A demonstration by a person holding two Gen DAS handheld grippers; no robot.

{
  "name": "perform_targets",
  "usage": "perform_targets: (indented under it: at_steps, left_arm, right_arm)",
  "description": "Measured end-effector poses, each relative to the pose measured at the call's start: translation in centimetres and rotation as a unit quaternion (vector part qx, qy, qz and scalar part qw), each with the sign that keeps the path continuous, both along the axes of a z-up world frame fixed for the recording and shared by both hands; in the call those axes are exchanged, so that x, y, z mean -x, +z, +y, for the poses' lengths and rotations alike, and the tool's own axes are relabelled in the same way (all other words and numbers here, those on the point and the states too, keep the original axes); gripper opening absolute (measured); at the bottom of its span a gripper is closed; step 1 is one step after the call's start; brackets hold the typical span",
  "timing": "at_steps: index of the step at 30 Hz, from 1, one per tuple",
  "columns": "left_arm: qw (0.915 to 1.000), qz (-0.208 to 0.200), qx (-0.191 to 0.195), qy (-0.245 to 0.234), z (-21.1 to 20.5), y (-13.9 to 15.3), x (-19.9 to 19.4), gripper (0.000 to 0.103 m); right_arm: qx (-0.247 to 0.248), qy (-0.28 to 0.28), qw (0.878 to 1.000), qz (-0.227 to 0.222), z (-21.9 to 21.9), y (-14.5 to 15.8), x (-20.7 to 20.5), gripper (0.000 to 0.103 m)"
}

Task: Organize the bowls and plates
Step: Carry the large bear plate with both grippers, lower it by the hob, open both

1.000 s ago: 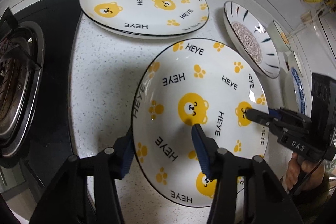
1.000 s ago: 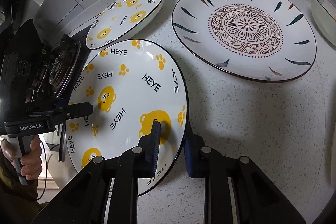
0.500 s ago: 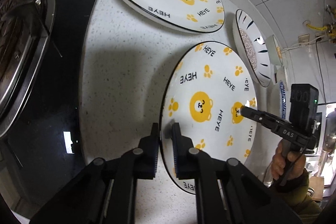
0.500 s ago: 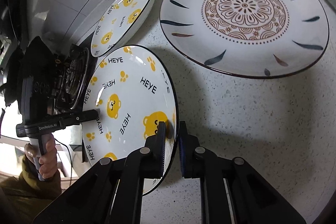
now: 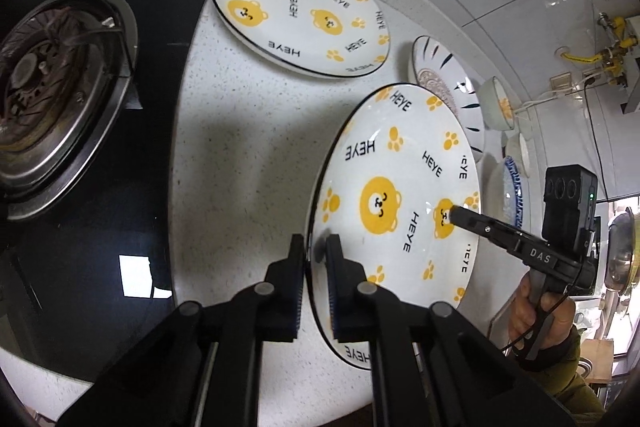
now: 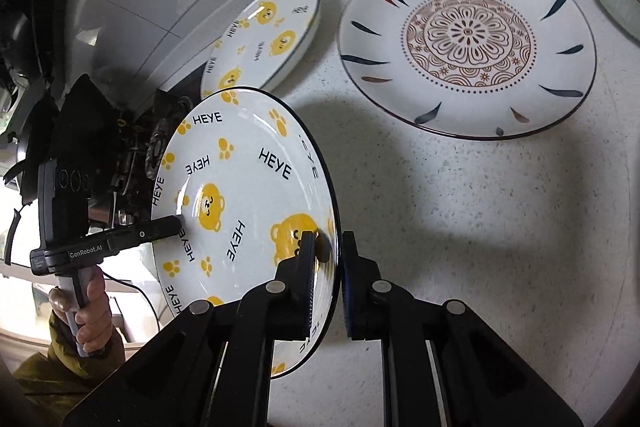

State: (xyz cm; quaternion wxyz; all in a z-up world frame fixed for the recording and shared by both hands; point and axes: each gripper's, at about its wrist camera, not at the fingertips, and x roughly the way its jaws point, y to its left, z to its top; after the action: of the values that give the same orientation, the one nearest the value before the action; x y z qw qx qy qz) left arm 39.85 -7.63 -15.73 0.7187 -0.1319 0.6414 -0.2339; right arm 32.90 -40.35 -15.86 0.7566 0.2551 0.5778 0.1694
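Note:
A white plate with yellow bears and "HEYE" lettering [image 5: 404, 167] [image 6: 248, 183] hangs tilted above the speckled counter [image 5: 248, 155], casting a shadow on it. My left gripper [image 5: 314, 251] is shut on its left rim. My right gripper [image 6: 329, 247] is shut on the opposite rim. Each gripper also shows in the other's view, the right gripper [image 5: 456, 213] and the left gripper [image 6: 176, 225] reaching onto the plate. A matching bear plate [image 5: 300, 11] [image 6: 264, 39] lies flat at the back of the counter.
A plate with a brown mandala and dark leaf marks [image 6: 468, 43] [image 5: 440, 83] lies to the right. Further right stand a small bowl [image 5: 496, 103] and a blue-patterned dish [image 5: 514, 187]. A gas burner [image 5: 48, 67] on black glass borders the counter on the left.
The left jaws closed on the plate's rim. Both grippers then rose with the plate, which left the counter and tilted.

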Motion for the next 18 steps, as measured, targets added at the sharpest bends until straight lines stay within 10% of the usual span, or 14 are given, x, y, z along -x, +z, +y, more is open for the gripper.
perform_targets:
  at_steps: [9, 18]
  left_arm:
    - [0.9994, -0.024, 0.021, 0.009, 1.8, 4.7, 4.8, 0.009]
    - [0.9993, 0.015, 0.026, -0.022, 3.3, 1.8, 8.8, 0.009]
  right_arm:
    - [0.000, 0.007, 1.000, -0.024, 1.5, 3.9, 4.9, 0.011]
    - [0.003, -0.021, 1.000, 0.006, 3.7, 2.0, 9.8, 0.011]
